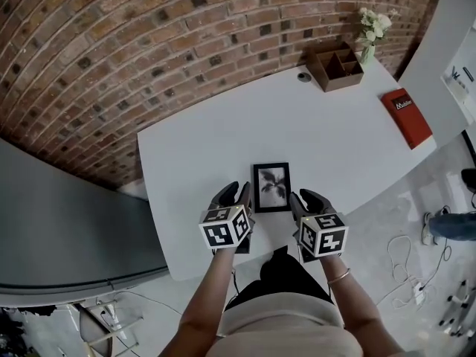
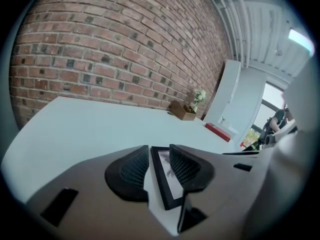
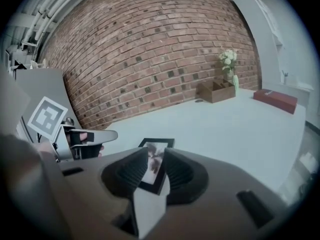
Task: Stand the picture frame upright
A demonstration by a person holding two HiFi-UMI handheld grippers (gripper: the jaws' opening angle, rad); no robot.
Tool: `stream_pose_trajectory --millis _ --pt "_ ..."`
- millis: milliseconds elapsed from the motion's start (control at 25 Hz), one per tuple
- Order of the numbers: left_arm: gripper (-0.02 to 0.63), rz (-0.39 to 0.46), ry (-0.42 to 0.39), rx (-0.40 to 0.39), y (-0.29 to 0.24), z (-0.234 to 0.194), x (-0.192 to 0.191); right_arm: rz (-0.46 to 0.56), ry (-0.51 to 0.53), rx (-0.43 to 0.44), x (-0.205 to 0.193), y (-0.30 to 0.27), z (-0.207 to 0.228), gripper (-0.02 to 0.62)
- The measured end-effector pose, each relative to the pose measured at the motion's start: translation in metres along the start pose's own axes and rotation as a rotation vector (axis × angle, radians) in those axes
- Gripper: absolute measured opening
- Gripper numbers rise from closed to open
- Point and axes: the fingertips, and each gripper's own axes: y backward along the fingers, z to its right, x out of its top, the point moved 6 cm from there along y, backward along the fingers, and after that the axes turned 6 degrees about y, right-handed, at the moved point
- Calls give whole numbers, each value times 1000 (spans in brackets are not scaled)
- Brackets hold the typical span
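- The frame (image 1: 271, 187) lies flat on the white table (image 1: 216, 147), low in the middle of the head view.
- The left gripper (image 1: 236, 194) is just beside the frame's left edge. Its jaws are apart, and that edge shows in the gap.
- The right gripper (image 1: 306, 198) is just beside the right edge. Its jaws are apart too.
- The pads may touch the frame, but it is hard to see.

The frame (image 1: 271, 187) is black, its print (image 1: 273, 182) grey. The table (image 1: 223, 136) is white, the brick wall (image 1: 111, 50) red-brown.
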Motion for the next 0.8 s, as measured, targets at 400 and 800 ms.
stream_pose_trajectory --millis 400,800 --pt "126 -156 -55 53 -60 0 -19 -51 -9 10 -5 -15 9 87" --pt "126 -255 -97 110 -84 0 -30 -76 -7 22 -9 -21 14 87"
